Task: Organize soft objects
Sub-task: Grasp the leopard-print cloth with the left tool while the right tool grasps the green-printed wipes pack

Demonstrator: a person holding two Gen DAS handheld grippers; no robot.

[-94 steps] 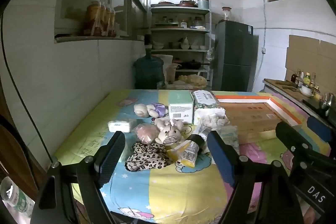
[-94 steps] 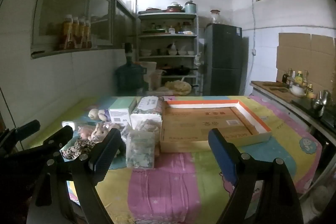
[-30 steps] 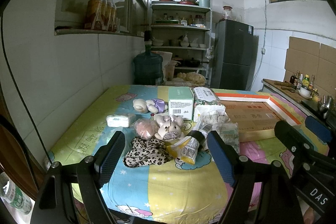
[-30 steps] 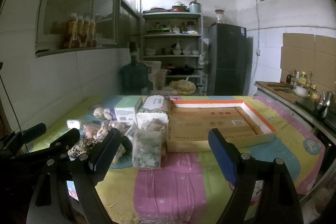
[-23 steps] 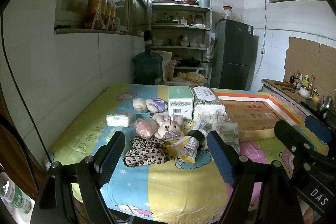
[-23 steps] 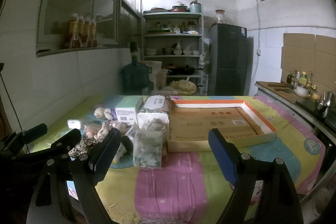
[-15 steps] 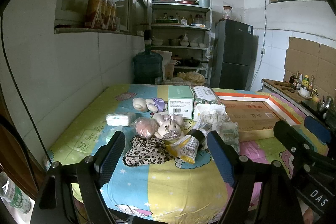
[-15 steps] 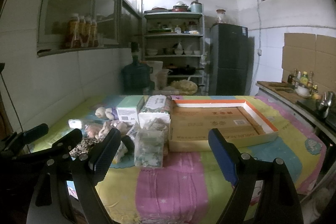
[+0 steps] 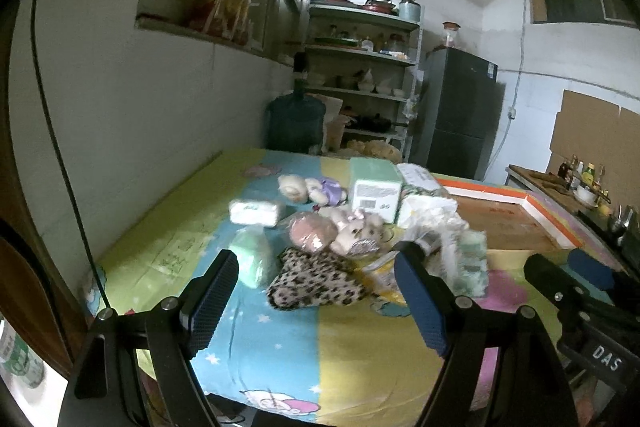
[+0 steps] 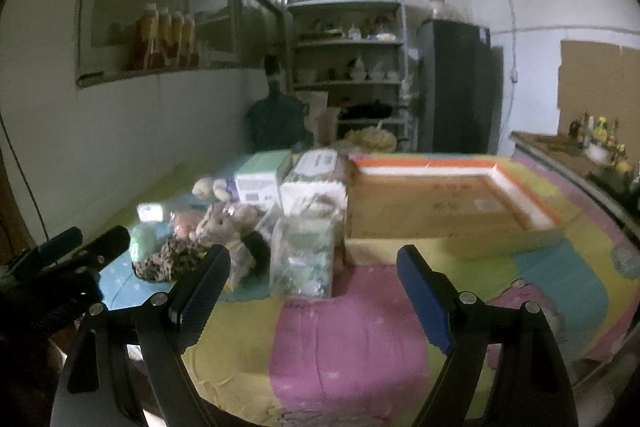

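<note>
Home kitchen — fridge (image 9: pixel 460 111), shelves w/ crockery (image 9: pixel 360 67), water jug (image 9: pixel 295 125), condiment bottles (image 9: pixel 584 173).

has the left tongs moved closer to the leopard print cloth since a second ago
Yes. In the left wrist view the leopard print cloth now fills more of the frame and sits between the left tongs' open jaws, so they have advanced toward the pile on the table.

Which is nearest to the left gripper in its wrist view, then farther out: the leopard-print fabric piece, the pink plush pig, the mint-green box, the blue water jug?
From the left gripper:
1. Leopard-print fabric piece, right between the fingers.
2. Pink plush pig, just behind it.
3. Mint-green box, farther back, slightly right.
4. Blue water jug, beyond the table's far edge.
</note>
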